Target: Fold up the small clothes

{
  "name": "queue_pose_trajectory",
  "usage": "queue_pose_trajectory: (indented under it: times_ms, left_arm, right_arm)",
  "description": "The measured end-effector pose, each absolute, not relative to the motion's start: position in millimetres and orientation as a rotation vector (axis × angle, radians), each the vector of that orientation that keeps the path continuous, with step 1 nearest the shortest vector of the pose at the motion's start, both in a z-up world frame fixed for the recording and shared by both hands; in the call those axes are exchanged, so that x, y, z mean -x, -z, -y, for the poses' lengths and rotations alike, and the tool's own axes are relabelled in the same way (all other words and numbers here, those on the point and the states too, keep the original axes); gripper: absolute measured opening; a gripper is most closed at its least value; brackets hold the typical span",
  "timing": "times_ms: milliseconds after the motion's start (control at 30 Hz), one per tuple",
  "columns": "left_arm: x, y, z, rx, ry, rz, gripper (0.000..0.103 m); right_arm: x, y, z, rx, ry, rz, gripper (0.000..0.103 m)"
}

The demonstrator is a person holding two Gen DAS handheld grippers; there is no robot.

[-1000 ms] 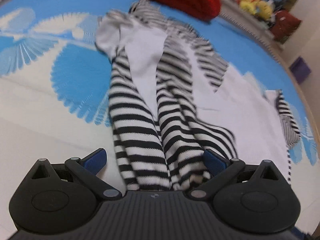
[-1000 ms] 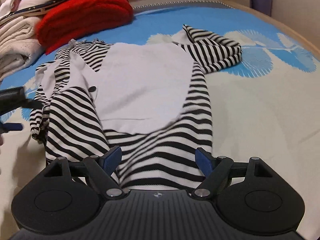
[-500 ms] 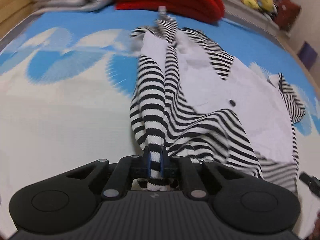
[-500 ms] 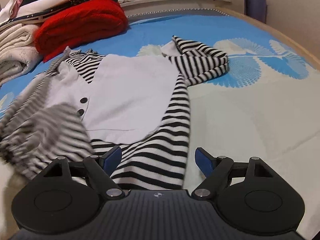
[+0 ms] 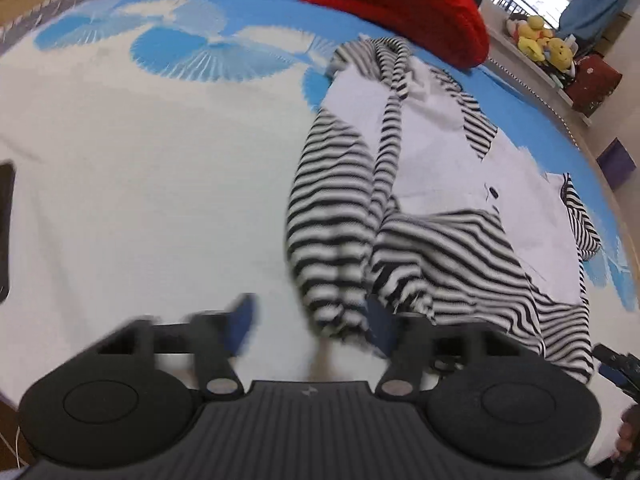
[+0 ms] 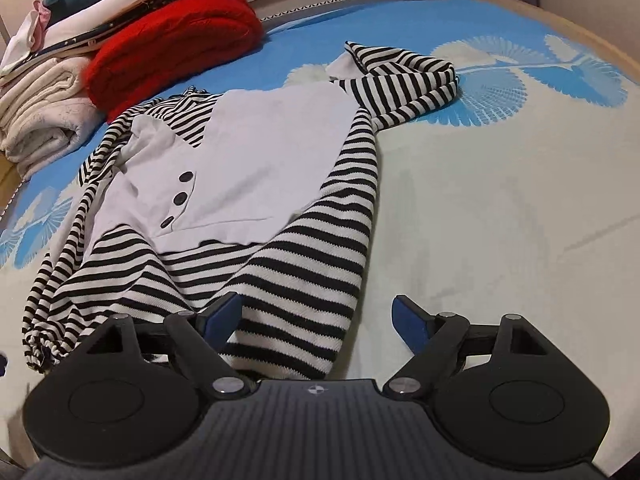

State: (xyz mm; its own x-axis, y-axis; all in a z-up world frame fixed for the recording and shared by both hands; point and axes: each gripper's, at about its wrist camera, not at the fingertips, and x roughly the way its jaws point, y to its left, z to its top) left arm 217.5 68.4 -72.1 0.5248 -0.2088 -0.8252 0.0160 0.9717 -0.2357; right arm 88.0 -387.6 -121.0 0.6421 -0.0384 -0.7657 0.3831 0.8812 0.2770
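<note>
A small black-and-white striped garment with a plain white front panel point(image 6: 256, 160) and dark buttons lies spread on the bed. In the left wrist view its striped sleeve point(image 5: 332, 232) lies stretched toward me, with its cuff between the fingers of my open left gripper point(image 5: 312, 320). My right gripper point(image 6: 320, 320) is open over the striped hem point(image 6: 296, 292), its left finger resting on the fabric. The other sleeve point(image 6: 408, 84) lies bunched at the far right.
A red knit pile point(image 6: 176, 48) and folded white and cream clothes point(image 6: 44, 112) sit at the far left of the bed. The bedspread point(image 6: 500, 208) is cream with blue fan prints. Plush toys point(image 5: 540, 40) stand on a shelf beyond.
My left gripper was shut on the sleeve cuff half a second ago and has opened, dropping the sleeve. The sleeve now lies pulled out straight. My right gripper stayed open and shifted slightly right.
</note>
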Motion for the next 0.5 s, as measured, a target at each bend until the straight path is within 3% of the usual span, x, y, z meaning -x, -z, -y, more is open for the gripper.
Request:
queue_pose_trajectory:
  times_ms: [33,500]
  left_arm:
    - [-220.3,71.8,-60.0,0.200,0.146,-0.990,0.091]
    - [-265.7,116.7,-18.0,0.325,0.253,-1.018,0.091]
  right_arm:
    - [-87.4,120.6,386.2,-0.434,0.253,-0.845,0.084]
    - [-84.8,128.5,383.6,-0.371,0.222,-0.876,0.085]
